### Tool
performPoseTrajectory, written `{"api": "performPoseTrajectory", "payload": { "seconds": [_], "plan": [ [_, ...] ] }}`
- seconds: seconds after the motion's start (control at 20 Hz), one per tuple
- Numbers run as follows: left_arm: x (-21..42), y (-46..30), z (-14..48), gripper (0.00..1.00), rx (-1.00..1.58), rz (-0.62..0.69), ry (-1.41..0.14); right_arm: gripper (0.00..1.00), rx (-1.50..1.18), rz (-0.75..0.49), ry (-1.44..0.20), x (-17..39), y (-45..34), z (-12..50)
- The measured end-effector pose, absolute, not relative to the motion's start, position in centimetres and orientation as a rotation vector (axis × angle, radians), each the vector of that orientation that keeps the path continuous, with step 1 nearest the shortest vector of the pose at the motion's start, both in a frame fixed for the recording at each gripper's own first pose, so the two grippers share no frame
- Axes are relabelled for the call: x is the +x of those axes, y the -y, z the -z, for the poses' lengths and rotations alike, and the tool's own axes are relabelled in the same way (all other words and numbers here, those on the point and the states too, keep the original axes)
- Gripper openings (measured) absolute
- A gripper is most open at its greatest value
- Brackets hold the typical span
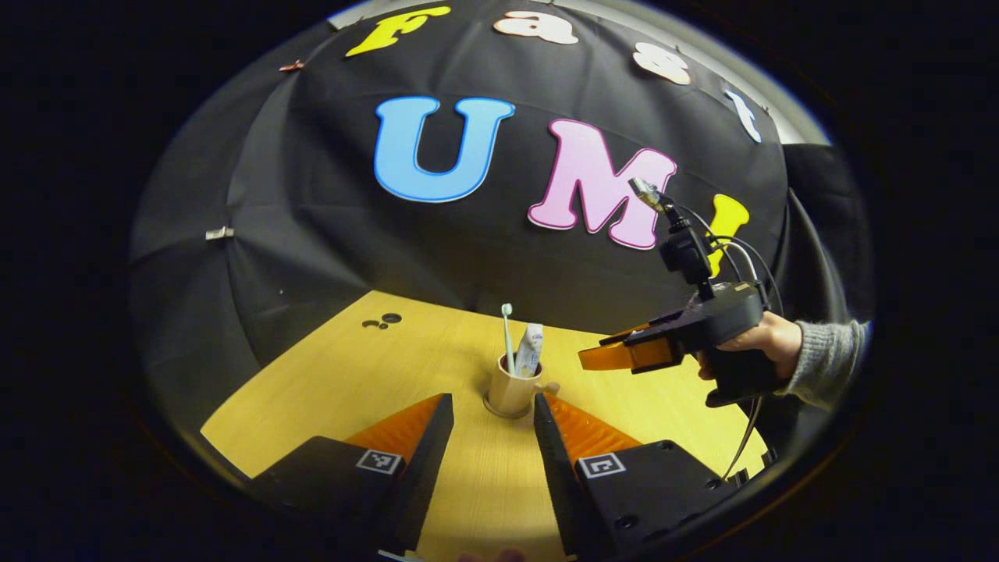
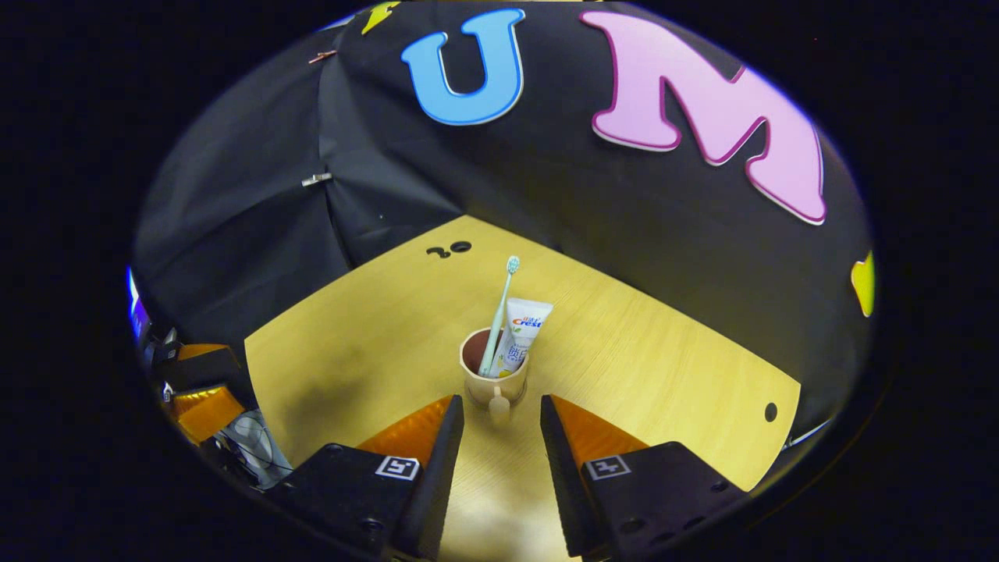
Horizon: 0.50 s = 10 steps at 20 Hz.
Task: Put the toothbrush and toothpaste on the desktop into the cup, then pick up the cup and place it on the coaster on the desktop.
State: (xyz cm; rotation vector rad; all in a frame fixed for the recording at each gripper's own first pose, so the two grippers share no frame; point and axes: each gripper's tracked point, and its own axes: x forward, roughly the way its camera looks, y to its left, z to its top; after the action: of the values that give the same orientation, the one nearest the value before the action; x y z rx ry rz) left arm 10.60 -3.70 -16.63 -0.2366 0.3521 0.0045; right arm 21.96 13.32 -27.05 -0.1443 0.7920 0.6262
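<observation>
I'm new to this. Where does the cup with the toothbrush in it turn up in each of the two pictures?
Left gripper view: the cup stands just below centre, on the wooden desktop, beyond the gap between the near tool's fingers.
Right gripper view: the cup stands near centre, handle toward the camera, just ahead of that tool's fingers.
Shared landmark: the toothbrush and toothpaste standing in it.

Cups: one beige ceramic mug with a small handle (image 2: pixel 494 382), upright on the table.
Toothbrushes: one pale green toothbrush (image 2: pixel 499 312), standing in the mug.
Toothpaste tubes: one white tube (image 2: pixel 519 336), also in the mug.
Tables: one yellow wood-grain table (image 2: pixel 663 359).
Grippers: two, the right gripper (image 1: pixel 605 355) held in a hand with a grey sleeve (image 1: pixel 769 339), and the left gripper (image 1: pixel 493 414).
</observation>
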Motion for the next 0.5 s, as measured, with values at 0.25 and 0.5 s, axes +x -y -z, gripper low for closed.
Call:
{"api": "performPoseTrajectory", "payload": {
  "seconds": [0.25,0.5],
  "plan": [
    [9.9,5.7,12.4,0.68,-0.182,0.038,-0.292,0.64,-0.096,-0.582,-0.648,17.4,-11.1,21.2],
    [8.1,7.5,8.4,0.71,-0.113,0.068,-0.224,0.68,-0.017,-0.537,-0.576,12.6,-9.7,17.5]
  ]
}}
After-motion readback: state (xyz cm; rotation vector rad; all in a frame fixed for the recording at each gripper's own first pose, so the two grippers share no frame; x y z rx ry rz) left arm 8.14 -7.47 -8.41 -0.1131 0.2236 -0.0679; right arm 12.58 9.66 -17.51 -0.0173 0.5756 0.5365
